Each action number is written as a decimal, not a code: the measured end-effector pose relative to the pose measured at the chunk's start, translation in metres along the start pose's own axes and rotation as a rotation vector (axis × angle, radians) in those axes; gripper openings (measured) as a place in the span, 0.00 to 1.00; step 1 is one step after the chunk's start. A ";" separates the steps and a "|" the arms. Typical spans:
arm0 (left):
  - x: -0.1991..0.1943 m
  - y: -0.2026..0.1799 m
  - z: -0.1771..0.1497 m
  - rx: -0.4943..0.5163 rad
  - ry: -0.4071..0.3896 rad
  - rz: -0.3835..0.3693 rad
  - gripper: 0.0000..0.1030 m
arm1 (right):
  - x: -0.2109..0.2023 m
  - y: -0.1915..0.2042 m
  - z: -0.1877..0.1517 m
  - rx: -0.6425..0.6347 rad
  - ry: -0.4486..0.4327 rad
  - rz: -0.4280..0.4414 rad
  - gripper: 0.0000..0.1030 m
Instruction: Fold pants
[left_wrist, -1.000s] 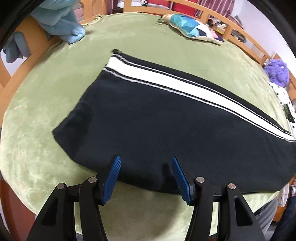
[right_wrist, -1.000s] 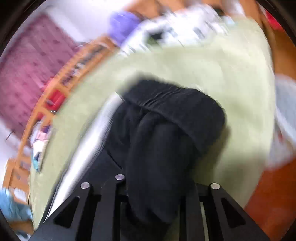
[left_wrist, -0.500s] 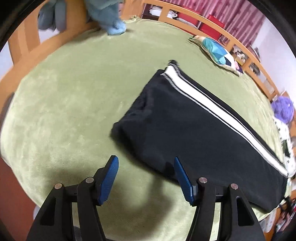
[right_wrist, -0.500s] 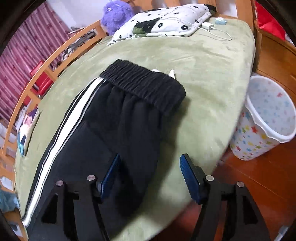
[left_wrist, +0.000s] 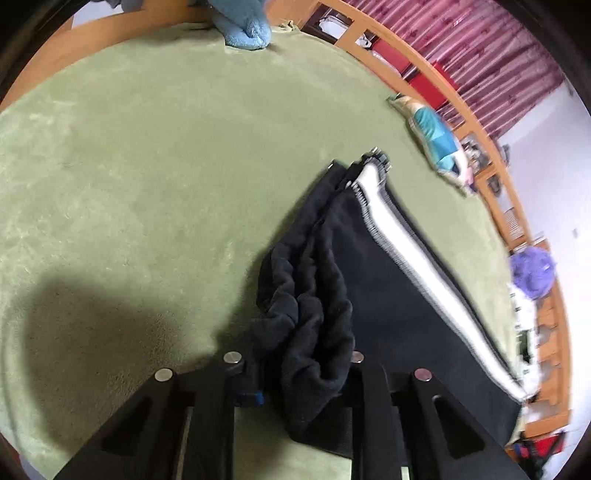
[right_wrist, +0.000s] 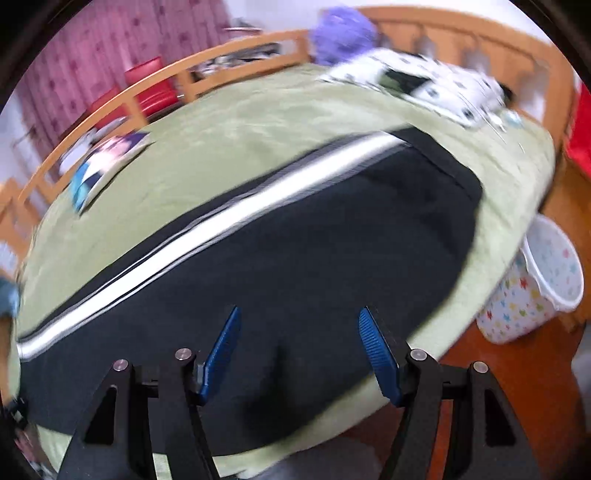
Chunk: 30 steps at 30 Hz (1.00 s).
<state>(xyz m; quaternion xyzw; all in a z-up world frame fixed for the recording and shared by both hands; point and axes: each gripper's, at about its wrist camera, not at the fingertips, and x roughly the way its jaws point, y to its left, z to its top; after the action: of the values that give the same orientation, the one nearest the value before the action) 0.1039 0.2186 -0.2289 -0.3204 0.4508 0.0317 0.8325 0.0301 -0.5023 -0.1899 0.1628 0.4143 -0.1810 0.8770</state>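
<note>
Black pants (right_wrist: 295, 266) with a white side stripe (right_wrist: 207, 232) lie folded lengthwise on a green blanket (left_wrist: 147, 166). My left gripper (left_wrist: 295, 380) is shut on the bunched cuff end of the pants (left_wrist: 314, 332) and holds it a little off the blanket. The stripe (left_wrist: 417, 258) runs away to the right in that view. My right gripper (right_wrist: 301, 354) is open and empty, its blue pads (right_wrist: 221, 347) above the near edge of the pants, toward the waistband end (right_wrist: 454, 173).
A wooden rail (left_wrist: 436, 77) rings the bed. A blue towel (left_wrist: 243, 26) hangs at the far side, a patterned cushion (left_wrist: 436, 144) and purple plush (right_wrist: 343, 33) lie near the rail. A spotted pillow (right_wrist: 436, 85) lies beyond the waistband. A star-print bin (right_wrist: 535, 291) stands on the floor.
My left gripper moved to the cuff end and shut on it, bunching the cloth. My right gripper let go of the waistband, opened and swung along the near edge.
</note>
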 end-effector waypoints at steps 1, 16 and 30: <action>-0.005 -0.003 0.003 0.000 0.000 -0.012 0.18 | -0.001 0.014 -0.003 -0.023 0.001 0.010 0.64; -0.094 -0.263 -0.035 0.628 -0.129 0.152 0.17 | -0.025 0.096 -0.020 -0.305 -0.035 0.126 0.64; 0.011 -0.450 -0.226 0.956 0.365 -0.202 0.30 | -0.030 -0.008 -0.024 -0.185 0.020 0.112 0.64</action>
<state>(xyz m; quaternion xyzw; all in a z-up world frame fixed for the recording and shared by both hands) 0.0986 -0.2679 -0.0980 0.0535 0.5196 -0.3147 0.7926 -0.0067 -0.4936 -0.1820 0.1062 0.4282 -0.0909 0.8928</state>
